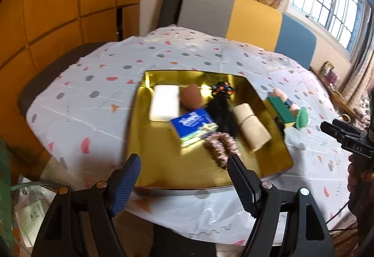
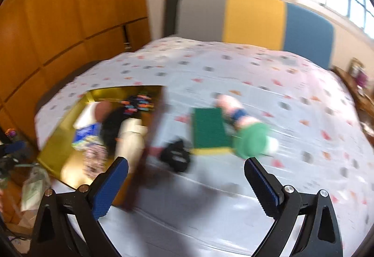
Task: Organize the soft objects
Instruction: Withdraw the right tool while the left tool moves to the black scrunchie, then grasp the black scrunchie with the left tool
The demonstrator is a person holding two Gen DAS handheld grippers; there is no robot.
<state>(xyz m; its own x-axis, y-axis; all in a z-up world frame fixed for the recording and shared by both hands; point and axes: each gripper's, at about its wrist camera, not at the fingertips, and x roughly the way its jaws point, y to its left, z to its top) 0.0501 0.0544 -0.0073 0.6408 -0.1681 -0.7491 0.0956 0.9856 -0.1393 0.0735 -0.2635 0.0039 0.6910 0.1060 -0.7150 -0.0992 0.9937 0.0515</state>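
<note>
The green-and-yellow rectangular scrub sponge (image 2: 209, 128) lies on the patterned tablecloth (image 2: 280, 97), just outside the gold tray (image 1: 210, 175). Light and squashy, it probably suits a pinch across its long edges. Both the right gripper (image 2: 185, 186) and left gripper (image 1: 184, 184) gape empty.

The bench (image 1: 98, 83) wears a white cloth with coloured spots. A gold tray (image 1: 161, 172) lies on it. Just beside the tray lie a green sponge (image 2: 208, 127), a small black thing (image 2: 175, 155) and a soft doll (image 2: 243, 126).

One gold tray (image 1: 268, 140) holds six soft items; one green sponge (image 1: 279, 108) lies outside.
</note>
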